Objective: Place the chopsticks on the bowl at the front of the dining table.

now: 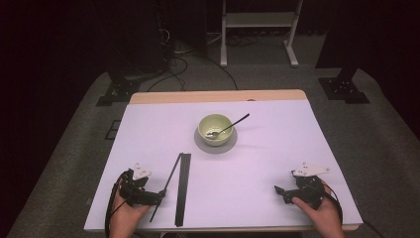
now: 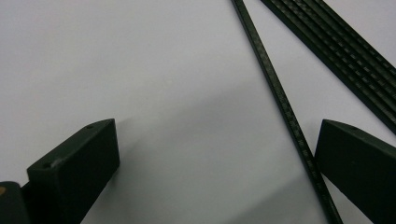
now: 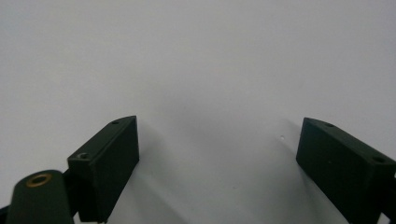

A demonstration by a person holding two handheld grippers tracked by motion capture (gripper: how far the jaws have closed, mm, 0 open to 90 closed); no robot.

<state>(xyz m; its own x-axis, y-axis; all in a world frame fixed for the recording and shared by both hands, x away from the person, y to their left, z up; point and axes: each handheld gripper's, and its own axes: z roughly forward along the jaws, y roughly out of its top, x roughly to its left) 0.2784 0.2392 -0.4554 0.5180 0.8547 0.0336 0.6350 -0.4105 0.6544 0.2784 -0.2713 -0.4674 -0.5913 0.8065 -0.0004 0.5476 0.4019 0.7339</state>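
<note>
Left gripper (image 2: 215, 158) jaws wide apart, empty, straddling thin black rod (image 2: 280, 100); rod looks light, stiff, slippery; pinch mid-length. Right gripper (image 3: 217, 161) agape, empty.

High view above the near edge looking forward, gripper views close over the white table (image 1: 257, 163), left sharing the black strip (image 2: 280, 100).

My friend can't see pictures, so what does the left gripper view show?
A thin black stick lies slanted on a white table, just inside the open left tongs. A wider ribbed black strip lies beside it.
</note>
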